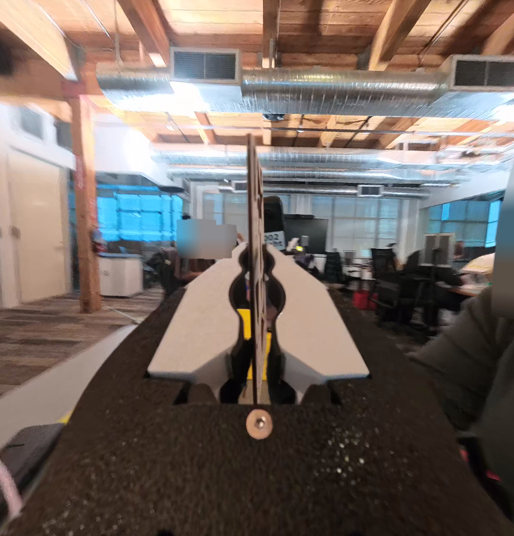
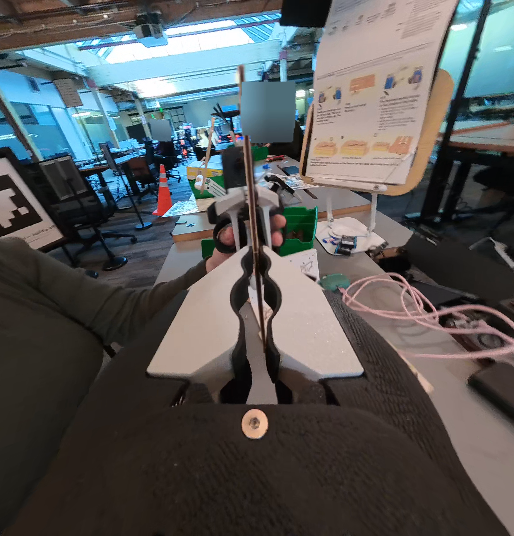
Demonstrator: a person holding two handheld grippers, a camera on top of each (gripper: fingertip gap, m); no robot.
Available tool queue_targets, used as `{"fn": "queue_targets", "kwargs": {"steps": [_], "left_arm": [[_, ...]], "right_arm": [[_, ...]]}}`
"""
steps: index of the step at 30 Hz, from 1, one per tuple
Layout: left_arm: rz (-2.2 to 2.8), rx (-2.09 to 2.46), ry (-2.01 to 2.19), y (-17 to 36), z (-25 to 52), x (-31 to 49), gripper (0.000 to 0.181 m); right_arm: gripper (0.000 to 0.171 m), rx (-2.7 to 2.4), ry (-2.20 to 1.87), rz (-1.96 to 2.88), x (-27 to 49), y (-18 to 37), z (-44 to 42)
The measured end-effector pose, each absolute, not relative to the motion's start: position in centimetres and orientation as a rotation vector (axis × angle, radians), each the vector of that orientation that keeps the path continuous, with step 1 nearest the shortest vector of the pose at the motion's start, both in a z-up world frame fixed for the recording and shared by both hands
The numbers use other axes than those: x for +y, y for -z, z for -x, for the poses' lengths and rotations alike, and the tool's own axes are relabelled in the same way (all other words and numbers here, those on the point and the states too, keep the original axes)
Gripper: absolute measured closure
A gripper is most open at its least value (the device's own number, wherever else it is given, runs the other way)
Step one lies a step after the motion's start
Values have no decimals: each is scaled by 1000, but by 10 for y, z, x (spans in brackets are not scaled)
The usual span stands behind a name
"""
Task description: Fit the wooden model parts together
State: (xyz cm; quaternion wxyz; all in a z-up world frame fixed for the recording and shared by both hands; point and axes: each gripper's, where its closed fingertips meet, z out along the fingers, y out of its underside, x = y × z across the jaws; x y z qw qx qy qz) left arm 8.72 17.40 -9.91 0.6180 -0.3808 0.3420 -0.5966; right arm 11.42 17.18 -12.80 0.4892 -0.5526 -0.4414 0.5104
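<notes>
Wood is in both tools. The left gripper (image 1: 255, 255) pinches a thin wooden sheet (image 1: 254, 220) on its edge, standing straight up between the 2 white fingers (image 1: 209, 313). The right gripper (image 2: 254, 255) is pressed tight on another thin wooden piece (image 2: 247, 162), which also stands up tall. Past it a hand (image 2: 226, 240) holds the other tool over the grey table (image 2: 400, 232), near green bins (image 2: 300, 229) and pink cords (image 2: 424, 316).
</notes>
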Motion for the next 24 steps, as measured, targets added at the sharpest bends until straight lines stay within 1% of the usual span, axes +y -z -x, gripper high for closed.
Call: {"fn": "queue_targets", "kwargs": {"steps": [2,3,4,6,8,10,11,14,16,17,18,19,20,21,24], "left_arm": [[859,740,1160,106,-79,181,145],[865,741,1049,113,-75,182,137],[876,742,949,122,-71,182,134],[902,711,726,139,-56,184,138],[907,674,538,153,-41,183,140],[915,665,440,167,-33,176,141],[930,661,413,175,-30,175,140],[1012,649,412,200,-21,171,135],[1057,629,411,214,-13,170,127],[1073,615,403,219,-9,170,120],[1092,579,386,221,-3,172,103],[1115,540,374,223,3,175,89],[1138,518,383,226,6,177,79],[1149,502,401,227,8,178,76],[1138,503,405,229,8,177,81]], "right_arm": [[170,-975,-1194,1471,182,136,-133],[170,-913,-1128,1574,194,147,-146],[170,-843,-1045,1691,210,161,-162],[170,-751,-984,1913,236,192,-188],[170,-681,-1137,2095,258,221,-195],[170,-635,-1348,2241,270,246,-190],[170,-624,-1348,2354,275,266,-192],[170,-589,-1296,2582,283,309,-197],[170,-573,-1232,2678,285,327,-201],[169,-552,-1167,2720,288,335,-205],[160,-532,-1088,2751,292,341,-210],[158,-532,-1024,2749,296,342,-212],[154,-524,-926,2731,301,341,-215],[145,-524,-799,2698,306,338,-219],[139,-571,-506,2466,312,305,-223]]}}
